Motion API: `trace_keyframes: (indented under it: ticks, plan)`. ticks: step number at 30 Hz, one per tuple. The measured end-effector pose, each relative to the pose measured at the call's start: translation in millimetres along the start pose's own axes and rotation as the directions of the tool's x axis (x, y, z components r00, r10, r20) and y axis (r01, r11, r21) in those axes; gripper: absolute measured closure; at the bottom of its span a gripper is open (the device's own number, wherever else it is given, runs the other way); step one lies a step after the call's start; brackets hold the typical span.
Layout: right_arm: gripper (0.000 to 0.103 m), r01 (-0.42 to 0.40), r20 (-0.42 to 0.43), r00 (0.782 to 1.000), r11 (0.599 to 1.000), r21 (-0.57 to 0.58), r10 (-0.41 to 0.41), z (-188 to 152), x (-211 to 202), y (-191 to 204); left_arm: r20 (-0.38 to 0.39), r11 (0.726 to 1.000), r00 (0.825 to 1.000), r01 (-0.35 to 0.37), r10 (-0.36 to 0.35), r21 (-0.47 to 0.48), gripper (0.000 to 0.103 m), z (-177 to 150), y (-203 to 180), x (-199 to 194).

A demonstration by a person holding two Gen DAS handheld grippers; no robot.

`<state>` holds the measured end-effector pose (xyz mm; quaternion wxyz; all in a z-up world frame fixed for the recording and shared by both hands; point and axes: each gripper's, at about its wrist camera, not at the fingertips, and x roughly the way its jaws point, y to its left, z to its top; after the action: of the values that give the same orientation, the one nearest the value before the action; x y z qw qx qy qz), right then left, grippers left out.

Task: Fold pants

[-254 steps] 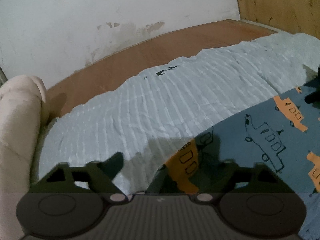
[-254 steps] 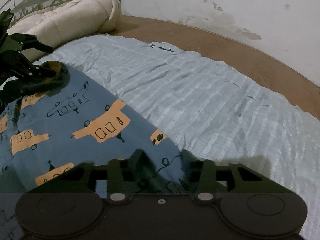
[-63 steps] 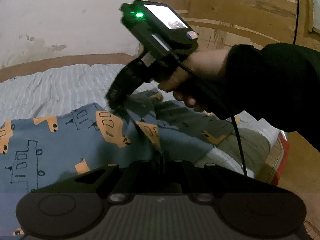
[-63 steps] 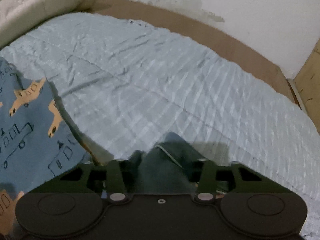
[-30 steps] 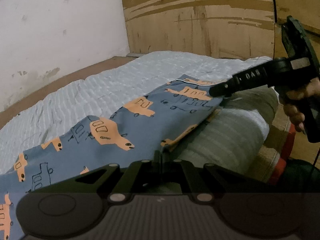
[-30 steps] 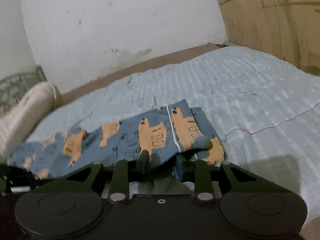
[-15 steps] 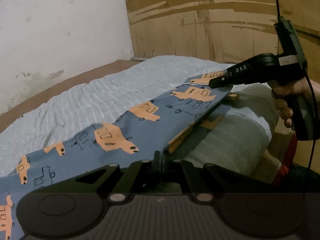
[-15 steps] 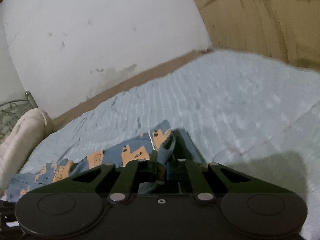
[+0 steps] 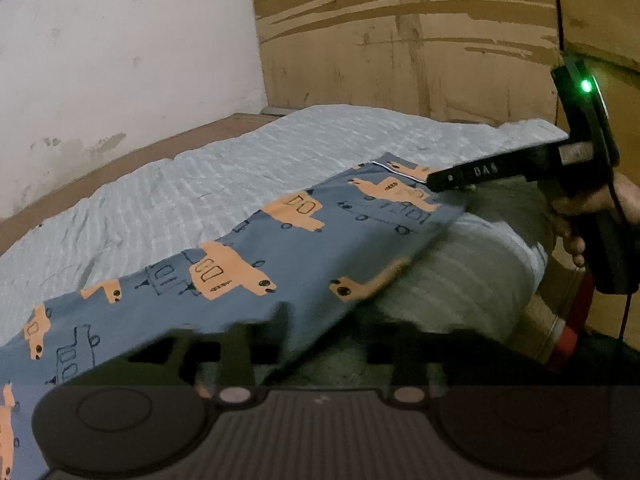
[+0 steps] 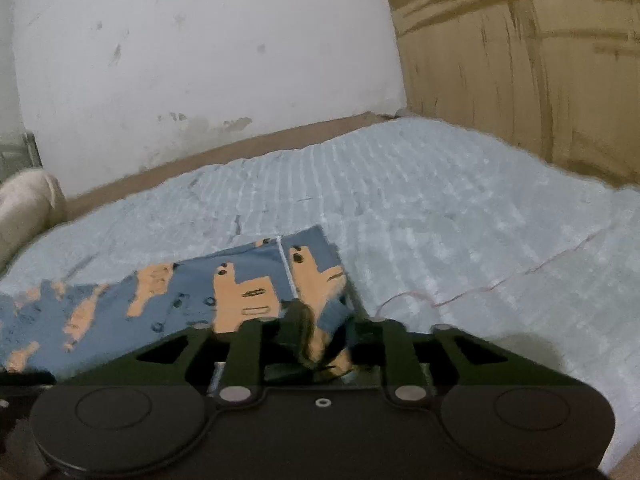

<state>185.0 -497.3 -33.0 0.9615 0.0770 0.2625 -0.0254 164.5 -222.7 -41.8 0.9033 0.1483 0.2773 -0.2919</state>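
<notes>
The pants (image 9: 248, 264) are blue with orange vehicle prints and lie stretched along the near edge of the bed. My left gripper (image 9: 316, 344) is open, its fingers spread, and the cloth edge drapes over the left finger (image 9: 236, 344). The right gripper shows in the left wrist view (image 9: 432, 180) at the far end of the pants. In the right wrist view the pants (image 10: 192, 292) reach up to my right gripper (image 10: 320, 340), whose fingers stand apart with a bunch of the hem between them; whether they still pinch it is unclear.
The light blue ribbed bedspread (image 10: 440, 220) covers the bed. A white wall (image 10: 200, 60) and brown bed frame (image 10: 240, 148) lie behind, plywood panels (image 9: 400, 40) to the right. A cream pillow (image 10: 24, 208) sits far left. The bed edge (image 9: 500, 280) drops off beside the pants.
My left gripper has opened and let go of the pants edge. My right gripper's fingers have spread apart. The pants have dropped lower onto the bedspread.
</notes>
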Motion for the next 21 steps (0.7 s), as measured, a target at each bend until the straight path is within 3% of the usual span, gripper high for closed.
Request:
trace_keyframes:
  ticks: [1,3,5,11,16,21]
  plan:
    - [0.053,0.041,0.013,0.999,0.998,-0.041,-0.04,0.2,-1.5,3.7,0.0,1.0,1.0,0.004,-0.004,-0.021,0.037,0.9,1.5,-0.7]
    - [0.042,0.077,0.035,0.997,0.993,-0.085,-0.074,0.6,-5.1,5.8,-0.001,0.998,1.0,0.011,-0.011,-0.054,0.034,2.1,4.7,-0.7]
    - [0.033,0.097,0.051,0.994,0.988,-0.119,-0.092,1.2,-7.1,7.7,-0.006,0.998,1.0,-0.008,0.007,-0.07,0.022,2.1,6.6,1.0]
    - [0.014,0.171,0.037,0.985,0.947,-0.272,-0.167,-10.0,5.7,16.6,-0.046,0.992,0.996,-0.081,0.077,-0.099,0.012,-1.3,16.9,7.2]
    - [0.009,0.221,0.072,0.975,0.935,-0.278,-0.209,-7.6,4.6,19.2,-0.033,0.981,0.992,-0.128,0.125,-0.148,0.005,-0.9,33.9,-5.8]
    - [0.001,0.162,0.122,0.984,0.938,-0.306,-0.131,-1.7,-15.2,40.3,-0.005,0.958,0.982,-0.186,0.19,-0.218,0.001,3.3,58.2,-32.5]
